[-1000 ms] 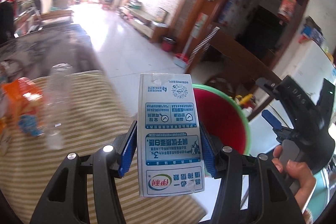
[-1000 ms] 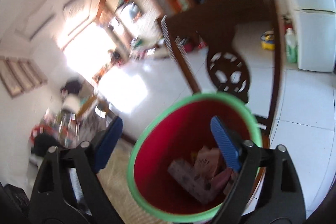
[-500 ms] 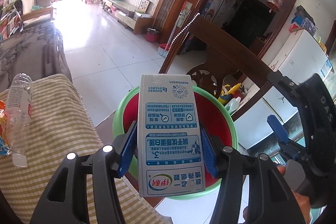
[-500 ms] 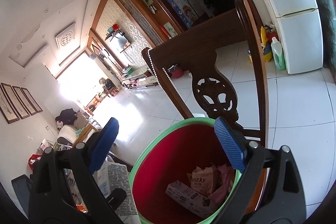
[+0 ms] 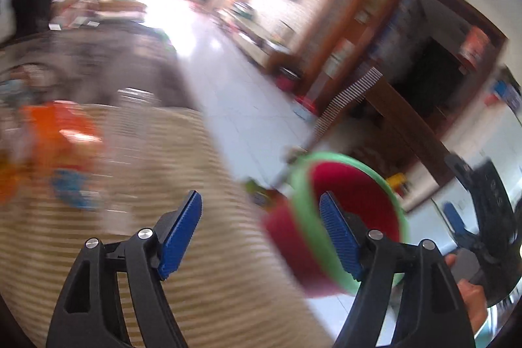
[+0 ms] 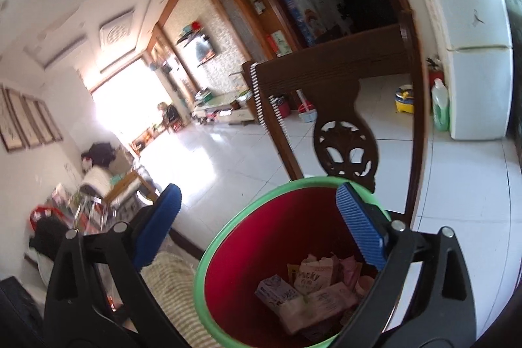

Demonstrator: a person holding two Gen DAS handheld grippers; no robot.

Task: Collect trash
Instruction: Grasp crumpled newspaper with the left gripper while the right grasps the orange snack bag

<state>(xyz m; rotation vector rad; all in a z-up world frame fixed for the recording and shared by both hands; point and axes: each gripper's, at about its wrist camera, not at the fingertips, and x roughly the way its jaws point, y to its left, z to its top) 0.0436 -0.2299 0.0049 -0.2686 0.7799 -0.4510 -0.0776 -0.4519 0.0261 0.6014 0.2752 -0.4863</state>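
Left gripper [image 5: 261,230]: jaws opening, nothing held | Right gripper [image 6: 261,227]: jaws opening, empty, over bin [image 6: 225,237] | Trash: orange wrapper [image 5: 62,132] blurred on striped counter [image 5: 137,158] | Advice: wrapper to be approached slowly.

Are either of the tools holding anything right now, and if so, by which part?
Nothing is held. The left tool is opening with only the striped cloth behind it; the right tool, also opening, is empty above the red bin.
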